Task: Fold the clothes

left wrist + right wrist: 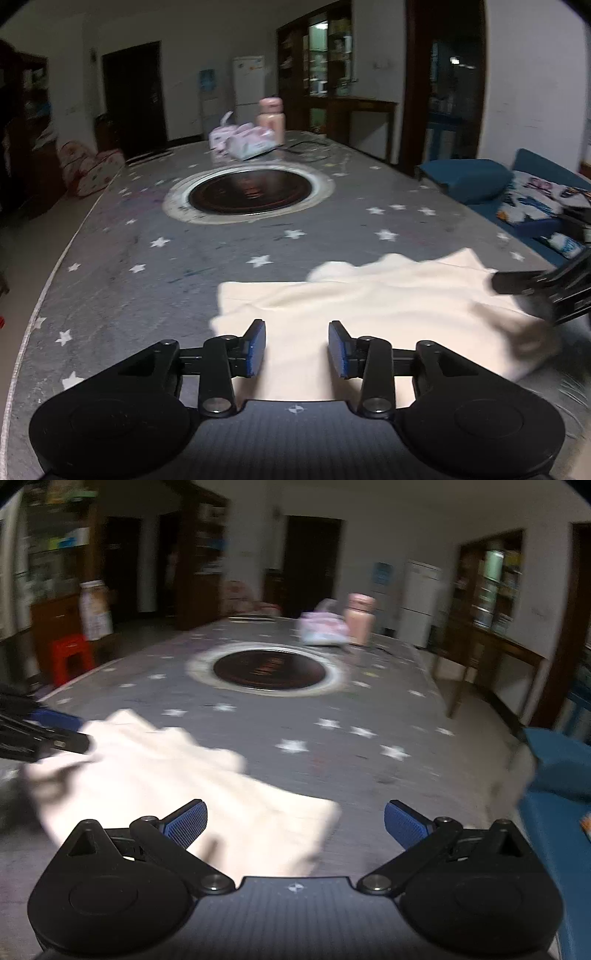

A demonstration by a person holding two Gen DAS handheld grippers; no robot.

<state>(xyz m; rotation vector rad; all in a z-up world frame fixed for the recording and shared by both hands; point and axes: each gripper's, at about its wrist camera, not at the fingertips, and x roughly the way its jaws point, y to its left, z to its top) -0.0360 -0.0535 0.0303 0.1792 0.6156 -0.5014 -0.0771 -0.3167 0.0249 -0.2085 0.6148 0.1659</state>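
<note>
Cream cloth [369, 310], the garment in the task, lies bunched on the near part of the grey star-patterned tabletop [147, 229], its folds soft with motion blur in both views so that no sleeve, collar or hem can be made out. From the left wrist view the left gripper [296, 349] hangs over the garment's near edge with its blue-padded fingers [255, 347] set a moderate gap apart and nothing between them; the cloth's nearest part is hidden under the gripper body. The right gripper [546, 291] enters that view at the right edge, cut off and blurred, over the cloth's right side. From the right wrist view the right gripper [295, 823] has its fingers [186, 821] spread wide, empty, the left finger over the cloth [177, 786] and the right one over bare tabletop [369, 768]. The left gripper [44, 734] shows only as a dark, cropped shape at the left edge. Farther back sit a round dark plate [251, 192] set into the tabletop, a pink bottle [271, 120] and a pale packet [243, 142], all blurred. A blue cushion [465, 179] lies off the tabletop's right side.
</note>
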